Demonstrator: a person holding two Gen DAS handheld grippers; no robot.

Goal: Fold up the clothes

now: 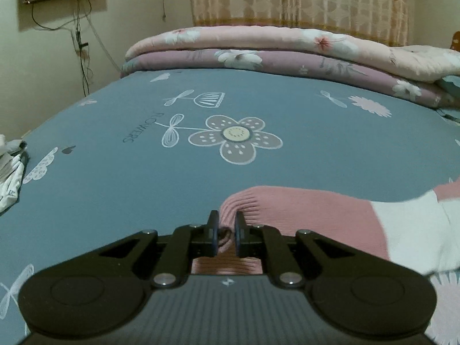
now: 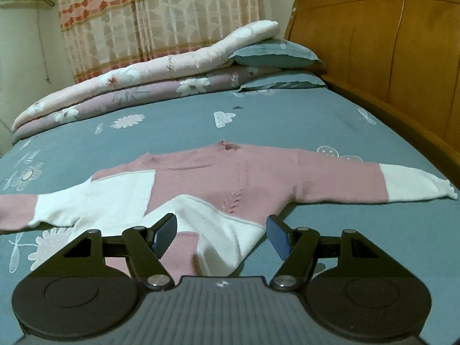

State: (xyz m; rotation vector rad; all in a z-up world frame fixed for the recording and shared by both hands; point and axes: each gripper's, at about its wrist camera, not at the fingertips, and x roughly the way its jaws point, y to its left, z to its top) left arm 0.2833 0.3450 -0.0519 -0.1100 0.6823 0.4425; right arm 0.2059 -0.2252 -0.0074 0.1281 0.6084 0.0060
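Pink cuff of sweater pinched in left hand-held gripper. Right hand-held gripper gaping, empty, over hem. Sleeve-fold step; next probably swing cuff across chest.

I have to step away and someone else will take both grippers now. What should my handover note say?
Left gripper: shut on the pink cuff of one sleeve.
Right gripper: open, holding nothing, with the sweater's hem between its fingers.
The sweater lies flat on the blue bedsheet, front up, sleeves spread wide.
Done: sweater laid out, one cuff gripped.
Left: fold both sleeves in, then fold the body.
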